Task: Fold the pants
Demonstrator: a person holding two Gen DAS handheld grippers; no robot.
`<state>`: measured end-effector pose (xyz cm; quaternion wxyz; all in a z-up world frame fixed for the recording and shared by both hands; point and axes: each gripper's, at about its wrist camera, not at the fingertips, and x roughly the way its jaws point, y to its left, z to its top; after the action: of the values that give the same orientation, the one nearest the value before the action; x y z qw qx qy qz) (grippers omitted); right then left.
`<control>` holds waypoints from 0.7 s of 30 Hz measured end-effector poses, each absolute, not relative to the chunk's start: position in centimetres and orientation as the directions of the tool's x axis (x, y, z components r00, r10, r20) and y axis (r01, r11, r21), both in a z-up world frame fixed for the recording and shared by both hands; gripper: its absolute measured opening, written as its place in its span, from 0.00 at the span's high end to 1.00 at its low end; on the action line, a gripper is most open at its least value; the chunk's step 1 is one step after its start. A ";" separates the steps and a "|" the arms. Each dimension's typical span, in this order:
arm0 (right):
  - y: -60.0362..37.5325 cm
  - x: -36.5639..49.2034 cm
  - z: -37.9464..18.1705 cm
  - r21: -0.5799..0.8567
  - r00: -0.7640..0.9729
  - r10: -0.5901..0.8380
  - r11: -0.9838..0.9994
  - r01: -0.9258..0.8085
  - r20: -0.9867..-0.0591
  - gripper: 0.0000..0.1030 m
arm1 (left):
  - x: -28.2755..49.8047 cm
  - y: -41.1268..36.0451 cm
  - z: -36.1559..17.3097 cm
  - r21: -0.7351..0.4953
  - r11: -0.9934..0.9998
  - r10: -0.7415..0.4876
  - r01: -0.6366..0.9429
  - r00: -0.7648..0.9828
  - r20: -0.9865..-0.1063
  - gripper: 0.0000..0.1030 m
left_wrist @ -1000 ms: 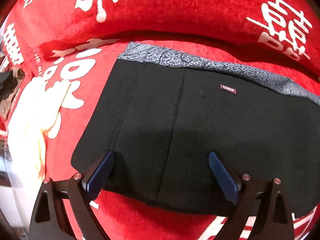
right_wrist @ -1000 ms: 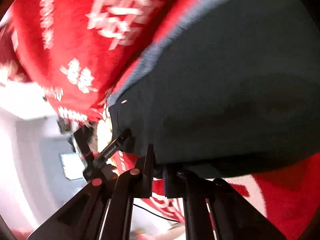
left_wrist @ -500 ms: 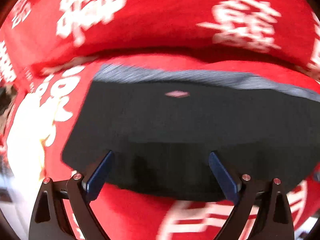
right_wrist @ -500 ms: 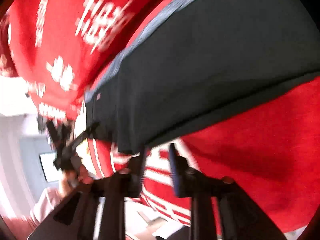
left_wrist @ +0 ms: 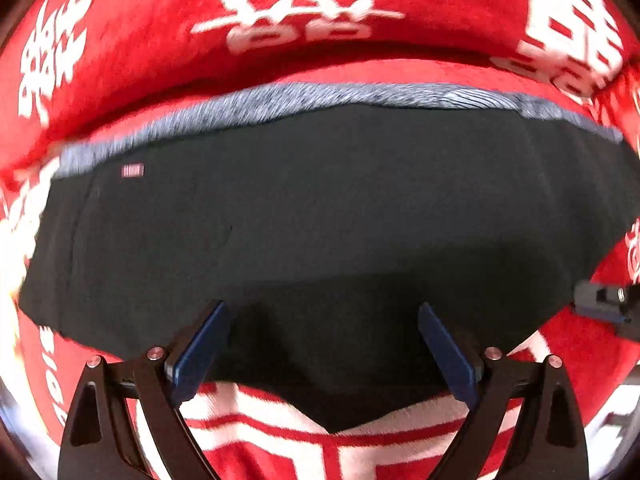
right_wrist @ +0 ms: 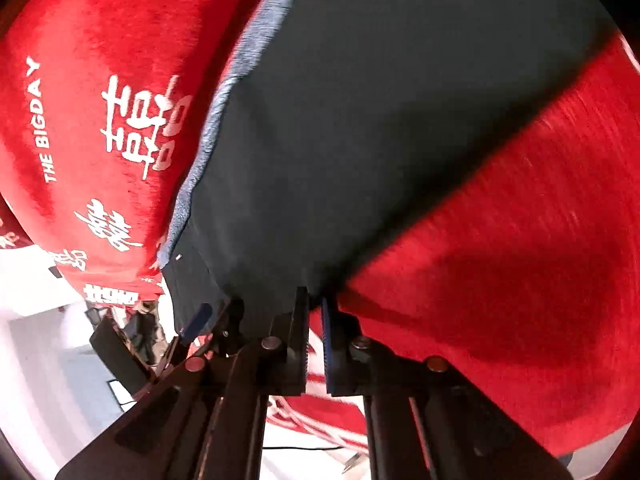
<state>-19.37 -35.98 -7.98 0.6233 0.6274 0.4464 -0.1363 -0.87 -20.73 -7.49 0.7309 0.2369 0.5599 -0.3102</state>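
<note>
One pair of folded black fabric pants (left_wrist: 320, 220) with a grey heathered waistband (left_wrist: 320, 98) lies directly ahead of the left gripper (left_wrist: 322, 344), whose two blue-padded jaws stand wide apart, holding nothing. One small red label (left_wrist: 132, 170) sits on the pants; its text is unreadable. The right gripper (right_wrist: 315, 320) has its jaws nearly together at the pants' near edge; grip cannot be confirmed. The red plush blanket (right_wrist: 500, 240) underneath reads "THE BIGDAY" (right_wrist: 42, 120).
</note>
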 end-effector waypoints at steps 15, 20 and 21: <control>-40.2 -18.3 -4.4 0.424 0.377 0.214 0.620 0.661 -0.901 0.81 | -1.0 -20.7 -7.1 0.048 0.683 -0.158 0.729 0.211 -0.965 0.07; -41.4 -16.4 -1.0 0.428 0.425 0.184 0.674 0.602 -0.886 0.66 | 1.8 -23.2 -3.9 0.035 0.695 -0.218 0.718 0.257 -0.941 0.07; -41.6 -15.1 -0.8 0.426 0.428 0.185 0.693 0.582 -0.885 0.63 | 3.2 -24.5 -3.8 0.039 0.700 -0.220 0.713 0.267 -0.938 0.07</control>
<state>-15.15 -41.63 -0.82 0.7599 0.3694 0.5188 -0.1305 3.18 -24.51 -3.83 0.7603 0.2359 0.5217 -0.3068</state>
